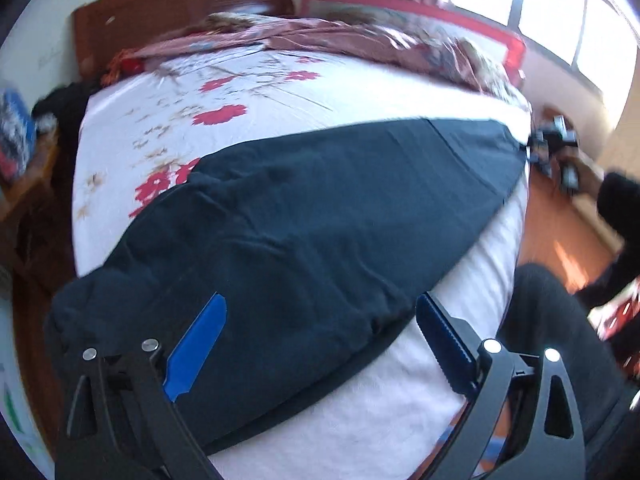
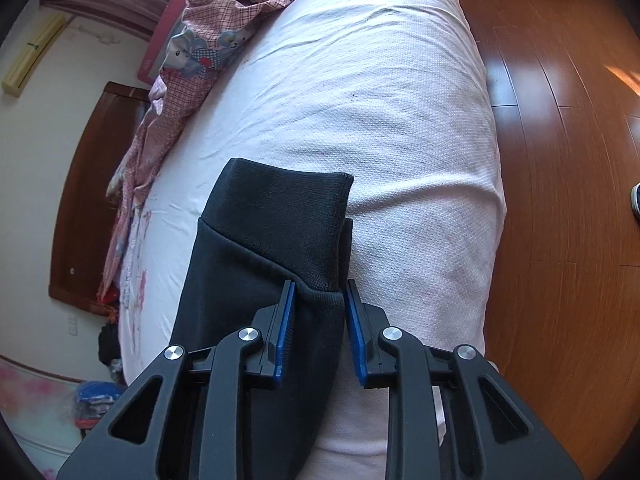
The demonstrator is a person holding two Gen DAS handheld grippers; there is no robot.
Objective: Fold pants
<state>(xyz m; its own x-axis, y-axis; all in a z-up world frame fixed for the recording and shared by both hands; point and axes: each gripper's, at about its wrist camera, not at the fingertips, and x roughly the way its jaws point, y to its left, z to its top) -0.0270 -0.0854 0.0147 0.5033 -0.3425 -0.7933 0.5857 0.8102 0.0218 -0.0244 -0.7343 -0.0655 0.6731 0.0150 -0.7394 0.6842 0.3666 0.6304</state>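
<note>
Your pants (image 1: 320,208) lie stretched across the near edge of the bed (image 1: 360,420), dark fabric on the white sheet, with the waist end bunched at the left of the left wrist view and the legs running off to the right toward the bed's corner. Your left tongs (image 1: 320,312) stand spread wide and grasp nothing — one blue finger (image 1: 196,344) sits over the waist fabric, the other over the bare sheet just past the pants' edge.

Your right tongs (image 2: 318,312) are at the far end of the legs, closed in on the cloth just behind the ribbed cuff (image 2: 280,216); a thick fold of fabric fills the gap between the blue pads (image 2: 285,320), and both pads press against it. The cuff itself lies flat on the sheet ahead of the tongs. A rumpled floral quilt (image 2: 208,40) sits along the far side of the bed, and wooden floor (image 2: 560,160) shows to the right.
</note>
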